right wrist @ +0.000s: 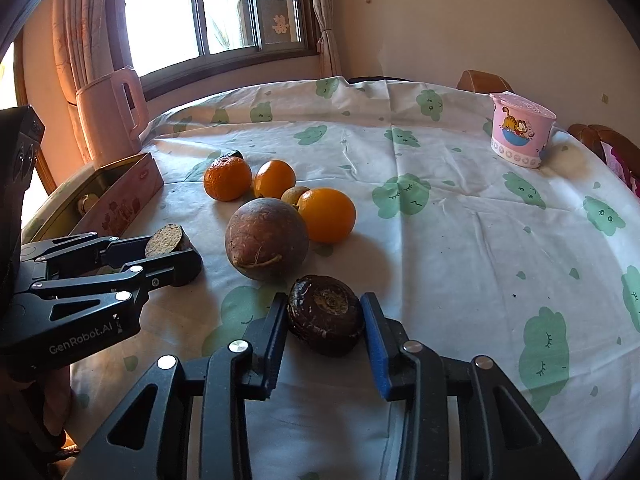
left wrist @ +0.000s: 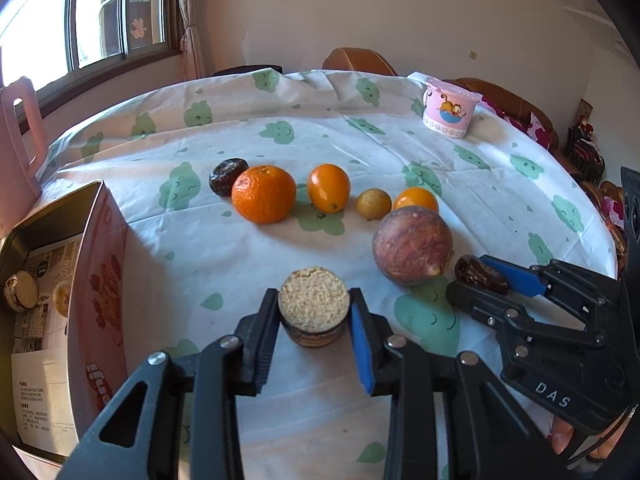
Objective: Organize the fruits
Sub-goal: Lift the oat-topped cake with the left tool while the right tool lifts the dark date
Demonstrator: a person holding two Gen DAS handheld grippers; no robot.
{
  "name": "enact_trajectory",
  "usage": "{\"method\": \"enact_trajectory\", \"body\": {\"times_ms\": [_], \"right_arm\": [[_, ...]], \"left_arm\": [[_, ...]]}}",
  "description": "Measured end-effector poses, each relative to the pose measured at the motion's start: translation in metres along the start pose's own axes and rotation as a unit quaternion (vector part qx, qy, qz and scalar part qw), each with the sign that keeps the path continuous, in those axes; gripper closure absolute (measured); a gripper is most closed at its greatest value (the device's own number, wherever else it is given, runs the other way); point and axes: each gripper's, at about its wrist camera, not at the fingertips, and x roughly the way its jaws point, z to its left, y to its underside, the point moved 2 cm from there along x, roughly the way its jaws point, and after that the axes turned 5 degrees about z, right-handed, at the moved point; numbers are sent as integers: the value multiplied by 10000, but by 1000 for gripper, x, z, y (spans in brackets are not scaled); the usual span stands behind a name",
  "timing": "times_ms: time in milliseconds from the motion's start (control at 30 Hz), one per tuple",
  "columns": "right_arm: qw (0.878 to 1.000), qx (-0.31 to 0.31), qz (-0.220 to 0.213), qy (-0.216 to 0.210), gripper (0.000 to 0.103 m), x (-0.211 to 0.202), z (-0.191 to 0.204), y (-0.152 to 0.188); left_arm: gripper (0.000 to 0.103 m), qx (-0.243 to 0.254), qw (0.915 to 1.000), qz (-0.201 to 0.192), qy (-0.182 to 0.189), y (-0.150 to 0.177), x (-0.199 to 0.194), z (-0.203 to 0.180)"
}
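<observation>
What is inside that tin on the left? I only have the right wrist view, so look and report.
Observer: One round biscuit lies in the tin, on a printed sheet.
Operator: Now describe the left gripper's hold.
Observer: The left gripper has a finger on each side of a second biscuit, crumbly face up.
Operator: Check behind the big orange.
Observer: A whole dark wrinkled fruit sits against the big orange.

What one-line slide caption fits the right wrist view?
Right gripper closes on a dark wrinkled fruit beside a passion fruit, while the left gripper holds a round cookie.
</observation>
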Motion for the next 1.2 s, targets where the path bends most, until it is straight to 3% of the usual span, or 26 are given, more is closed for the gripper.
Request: {"method": "enact_trajectory", "body": {"times_ms": [300,1200], "right_arm": [[9994,-79,-329,35,65,-9,3,2],[9945,-278,-987,234,65,-27,11,7]], "left_arm": [[68,119,9995,-291,-101,2,-11,-3],[68,-152,9951,-974,-67,5,-33,6]]}}
